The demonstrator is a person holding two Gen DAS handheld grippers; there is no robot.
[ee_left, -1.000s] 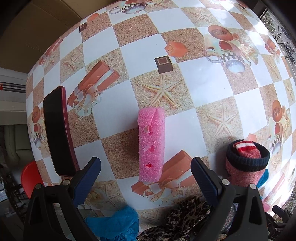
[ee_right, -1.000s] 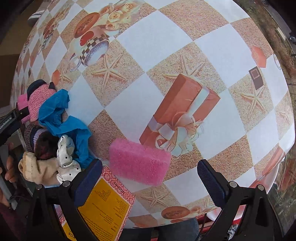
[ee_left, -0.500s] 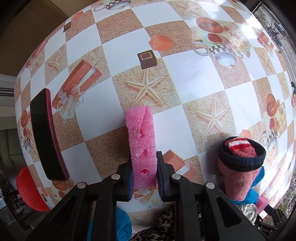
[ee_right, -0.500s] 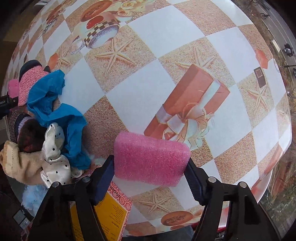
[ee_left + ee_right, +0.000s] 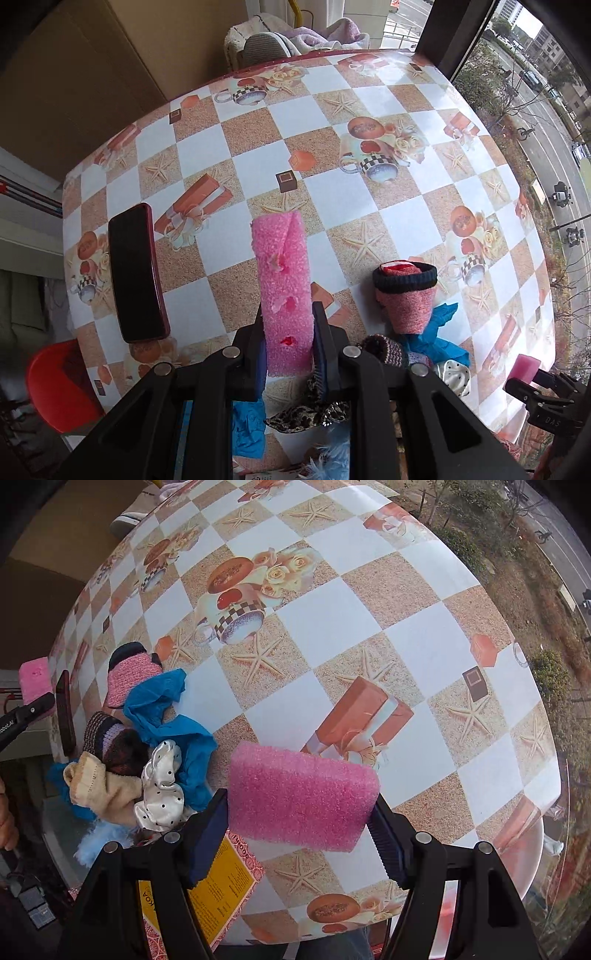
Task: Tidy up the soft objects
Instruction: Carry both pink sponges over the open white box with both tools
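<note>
My left gripper (image 5: 289, 345) is shut on a long pink sponge (image 5: 284, 280) and holds it raised above the table. My right gripper (image 5: 300, 840) is shut on a second, broad pink sponge (image 5: 301, 799), also lifted off the table. A pile of soft things lies at the table's near edge: a pink rolled sock with a dark cuff (image 5: 404, 295) (image 5: 131, 675), a blue cloth (image 5: 168, 720), a white dotted scrunchie (image 5: 160, 794), a beige sock (image 5: 98, 788) and a dark knitted piece (image 5: 110, 742). The left sponge also shows in the right wrist view (image 5: 35, 679).
A dark phone in a red case (image 5: 135, 273) lies at the table's left side. A yellow and red booklet (image 5: 218, 893) lies at the near edge under the right gripper. The checkered tablecloth (image 5: 369, 206) stretches away. A red stool (image 5: 55, 391) stands beside the table.
Both grippers went from open around the sponges to shut on them, then lifted them off the table and drew back, so more of the table shows.
</note>
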